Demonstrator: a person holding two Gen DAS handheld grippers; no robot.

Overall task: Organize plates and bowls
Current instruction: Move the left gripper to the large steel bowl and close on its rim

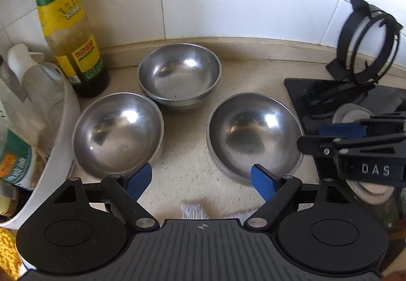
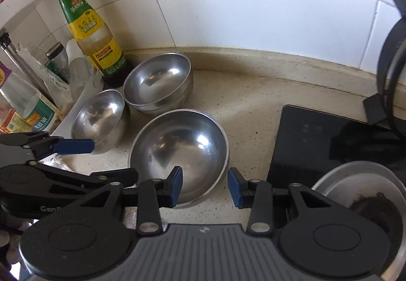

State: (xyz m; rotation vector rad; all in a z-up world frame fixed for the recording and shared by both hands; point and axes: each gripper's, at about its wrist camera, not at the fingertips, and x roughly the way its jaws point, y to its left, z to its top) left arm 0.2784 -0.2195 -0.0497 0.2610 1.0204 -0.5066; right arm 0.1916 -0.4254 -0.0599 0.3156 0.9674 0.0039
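Observation:
Three steel bowls stand on the beige counter. The back bowl [image 1: 179,75] [image 2: 158,82] looks like two nested bowls, by the wall. The left bowl [image 1: 118,134] [image 2: 100,118] sits next to a white rack. The right bowl [image 1: 253,135] [image 2: 180,151] is nearest the stove. My left gripper [image 1: 201,180] is open and empty, above the counter between the left and right bowls. My right gripper [image 2: 205,186] is open, its jaws straddling the near rim of the right bowl without touching; it also shows at the right in the left wrist view [image 1: 314,137].
A yellow-labelled sauce bottle [image 1: 68,27] [image 2: 95,35] stands at the back left. A white rack [image 1: 58,134] with packets lies left. A black stove top [image 2: 317,144] with a black ring stand [image 1: 365,47] is right. A steel plate [image 2: 365,205] holds dark residue at lower right.

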